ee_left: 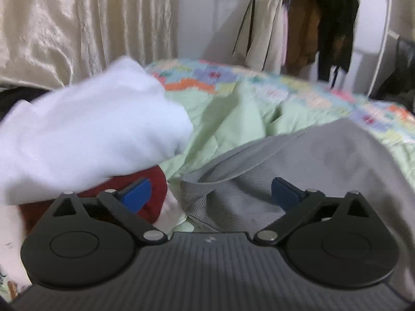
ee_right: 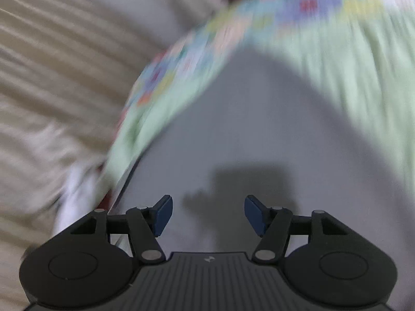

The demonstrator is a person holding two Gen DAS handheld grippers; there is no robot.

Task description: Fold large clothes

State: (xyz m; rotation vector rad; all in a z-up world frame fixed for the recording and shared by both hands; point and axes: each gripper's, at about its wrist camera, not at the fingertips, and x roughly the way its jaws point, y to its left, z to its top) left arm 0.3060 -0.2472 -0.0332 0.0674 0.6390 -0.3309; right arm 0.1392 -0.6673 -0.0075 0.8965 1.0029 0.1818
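Observation:
A grey garment [ee_left: 298, 160] lies spread on the green bedspread [ee_left: 233, 114], its ribbed collar [ee_left: 205, 194] just ahead of my left gripper [ee_left: 211, 194]. That gripper stands wide open above the collar, nothing between its blue pads [ee_left: 136, 194]. A white garment [ee_left: 85, 134] is heaped at the left over a dark red one [ee_left: 153, 181]. In the blurred right wrist view the same grey garment [ee_right: 233, 129] fills the middle. My right gripper [ee_right: 208, 215] hovers over it, open, with an empty gap between its pads [ee_right: 162, 215].
Cream curtains [ee_left: 77, 26] hang behind the bed at the left. A clothes rack with dark and beige clothes [ee_left: 306, 26] stands at the back right. The bedspread's patchwork border [ee_left: 285, 90] runs along the far edge.

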